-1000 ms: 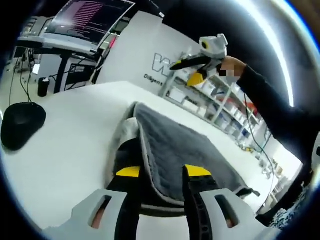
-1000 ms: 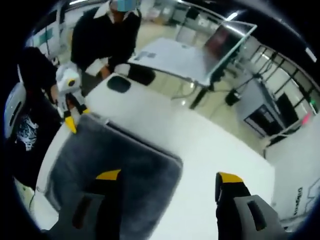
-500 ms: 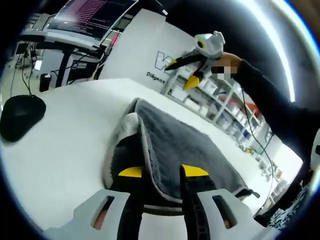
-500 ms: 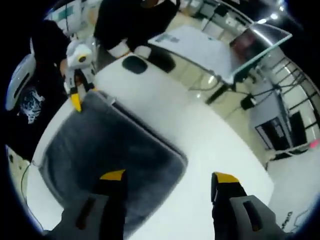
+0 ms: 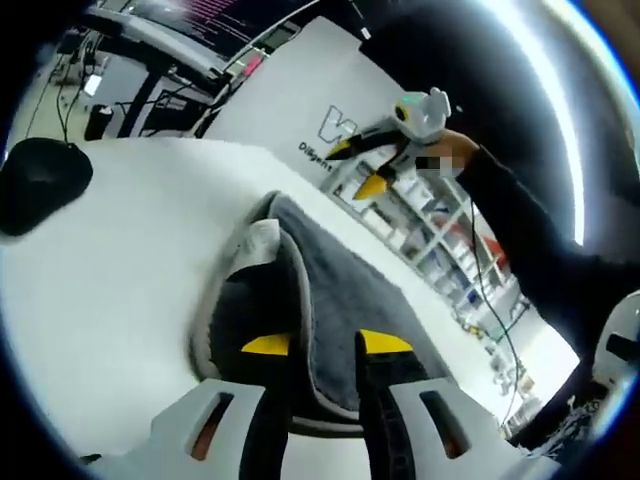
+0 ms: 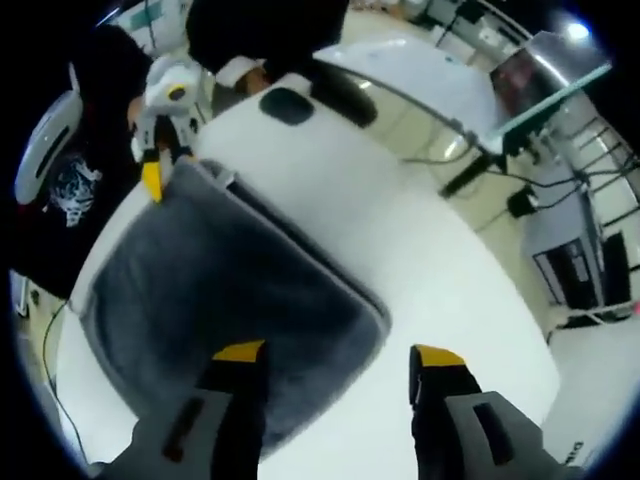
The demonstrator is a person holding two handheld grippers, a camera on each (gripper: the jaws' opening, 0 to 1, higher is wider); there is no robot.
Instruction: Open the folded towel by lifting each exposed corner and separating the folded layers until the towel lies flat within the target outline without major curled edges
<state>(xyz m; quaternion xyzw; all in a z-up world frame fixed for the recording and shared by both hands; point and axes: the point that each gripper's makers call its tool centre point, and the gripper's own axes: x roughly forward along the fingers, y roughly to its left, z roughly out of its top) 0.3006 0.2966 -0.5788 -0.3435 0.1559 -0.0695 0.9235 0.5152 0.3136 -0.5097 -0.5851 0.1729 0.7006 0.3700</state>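
Overhead, we observe the right gripper spread empty above a white table; the left gripper pinches the grey towel; shelving stands behind.

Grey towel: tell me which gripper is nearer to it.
Left. The left gripper is clamped on the grey towel's corner; the right gripper hangs open in the air above it.

White board behind table: big "W…" logo, small txt starting "Dil…", rest unreadable.
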